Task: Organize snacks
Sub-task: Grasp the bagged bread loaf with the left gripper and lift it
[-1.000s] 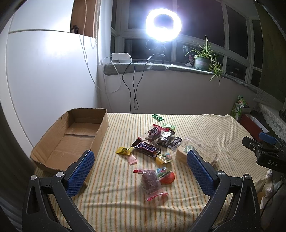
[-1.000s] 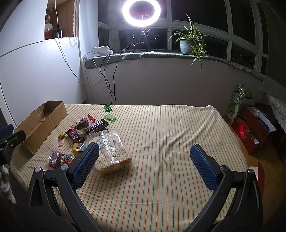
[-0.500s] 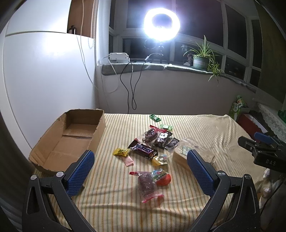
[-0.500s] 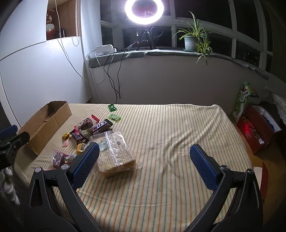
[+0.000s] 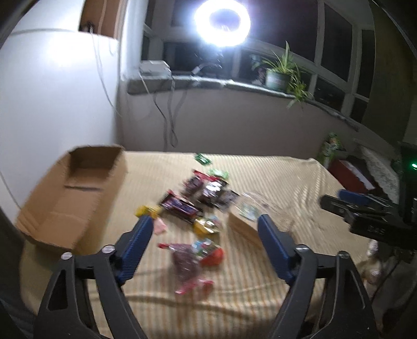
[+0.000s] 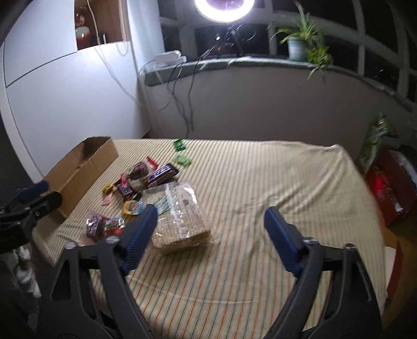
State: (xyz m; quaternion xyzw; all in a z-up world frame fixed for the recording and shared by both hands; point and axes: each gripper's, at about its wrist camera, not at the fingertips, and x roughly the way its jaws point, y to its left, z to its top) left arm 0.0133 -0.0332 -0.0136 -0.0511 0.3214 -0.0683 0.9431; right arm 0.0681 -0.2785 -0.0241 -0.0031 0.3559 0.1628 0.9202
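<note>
Several snacks lie in a loose pile on the striped cloth: a Snickers bar [image 5: 177, 207], a clear bag of wafers [image 6: 179, 219], a purple-and-red packet [image 5: 194, 259], small green packets [image 6: 182, 159]. An open cardboard box [image 5: 70, 193] stands at the left. My left gripper [image 5: 204, 230] hovers above the near snacks, its jaws closing with nothing pressed between them. My right gripper [image 6: 209, 221] hovers over the cloth just right of the wafer bag, jaws also closing on nothing. Each gripper shows at the edge of the other's view.
The cloth-covered surface [image 6: 260, 182] ends near me and at the right, where a red box [image 6: 388, 187] sits on the floor. A ring light [image 5: 221, 22], cables and a potted plant [image 6: 302, 44] line the window sill behind.
Both pairs of jaws have narrowed from wide open. Both views have tipped downward a little and turned blurry; the snacks and box lie where they were.
</note>
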